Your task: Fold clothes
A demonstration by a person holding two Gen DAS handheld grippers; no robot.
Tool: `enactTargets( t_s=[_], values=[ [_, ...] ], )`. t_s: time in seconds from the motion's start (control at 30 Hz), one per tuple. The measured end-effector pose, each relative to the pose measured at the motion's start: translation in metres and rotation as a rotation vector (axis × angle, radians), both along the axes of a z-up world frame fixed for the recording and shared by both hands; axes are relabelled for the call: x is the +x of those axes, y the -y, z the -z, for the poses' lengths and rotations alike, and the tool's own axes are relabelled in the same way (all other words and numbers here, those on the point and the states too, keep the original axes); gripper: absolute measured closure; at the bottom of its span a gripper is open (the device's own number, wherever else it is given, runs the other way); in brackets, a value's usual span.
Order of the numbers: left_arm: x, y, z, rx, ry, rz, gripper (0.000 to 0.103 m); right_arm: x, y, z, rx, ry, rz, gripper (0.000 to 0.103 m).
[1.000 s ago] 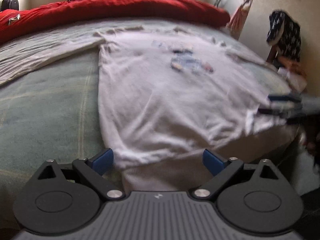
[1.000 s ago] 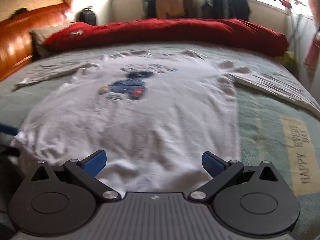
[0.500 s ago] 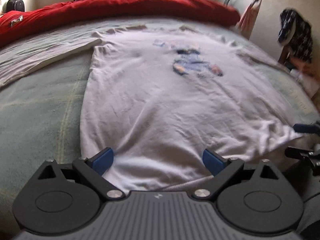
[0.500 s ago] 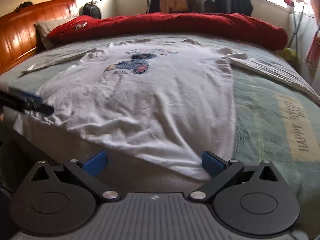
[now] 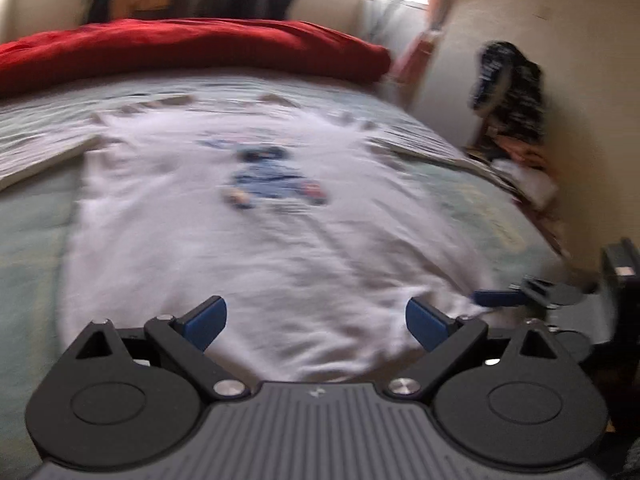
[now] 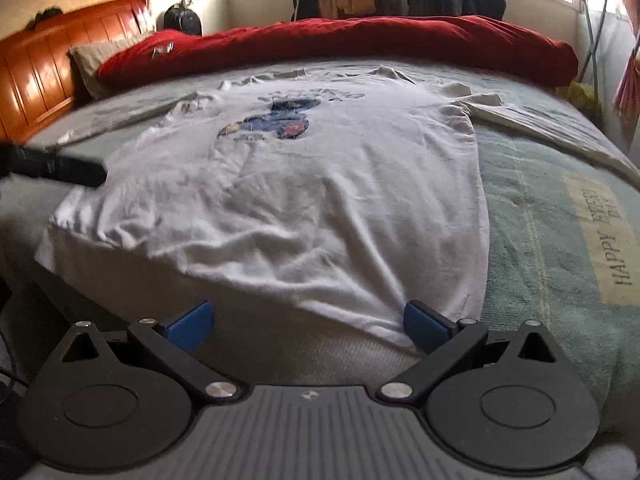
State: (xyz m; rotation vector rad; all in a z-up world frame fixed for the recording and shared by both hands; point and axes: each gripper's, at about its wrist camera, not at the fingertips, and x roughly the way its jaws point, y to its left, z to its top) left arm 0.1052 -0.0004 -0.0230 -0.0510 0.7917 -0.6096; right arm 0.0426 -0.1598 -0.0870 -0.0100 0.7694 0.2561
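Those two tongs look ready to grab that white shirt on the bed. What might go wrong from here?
The white T-shirt's hem hangs over the mattress edge, so a tug may drag it off the bed. The right tongs sit wide open near the hem's right corner and might pinch the bedding too. The left tongs, also open, show a blurred view, so aim may be off.

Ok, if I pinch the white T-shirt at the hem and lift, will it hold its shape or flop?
The white T-shirt will likely flop: it lies wrinkled and its hem drapes over the bed edge. It looks thin, so probably light. It may drag on the green blanket rather than slide. Both the left gripper and right gripper are open.
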Motion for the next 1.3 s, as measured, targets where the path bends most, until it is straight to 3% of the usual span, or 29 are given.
enactTargets(
  t_s=[0.07,0.23,0.53,0.67,0.93,1.07,1.3],
  values=[
    [0.0,0.011,0.006,0.01,-0.015,0.022,0.007,0.0,-0.003,0.001,-0.019,0.002,0.006,0.0],
    [0.003,-0.004,0.026,0.083,-0.095,-0.122,0.007,-0.003,-0.003,0.002,-0.037,0.009,-0.004,0.0],
    [-0.02,-0.056,0.003,0.053,-0.041,-0.271,0.007,0.002,-0.022,-0.025,0.054,0.056,-0.092,0.0],
    [-0.019,-0.056,0.001,0.052,-0.035,-0.282,0.007,0.018,-0.041,-0.02,0.103,0.016,-0.179,0.0],
    [-0.009,-0.042,0.003,0.044,-0.034,-0.221,0.007,0.008,-0.007,-0.013,0.062,0.001,-0.034,0.0],
    [0.001,-0.021,0.009,0.046,-0.035,-0.164,0.007,0.008,-0.01,-0.009,0.043,-0.008,-0.023,0.0],
    [-0.013,-0.026,0.031,0.067,-0.11,-0.169,0.007,0.005,-0.017,-0.004,-0.019,0.004,-0.041,0.0]
  ],
)
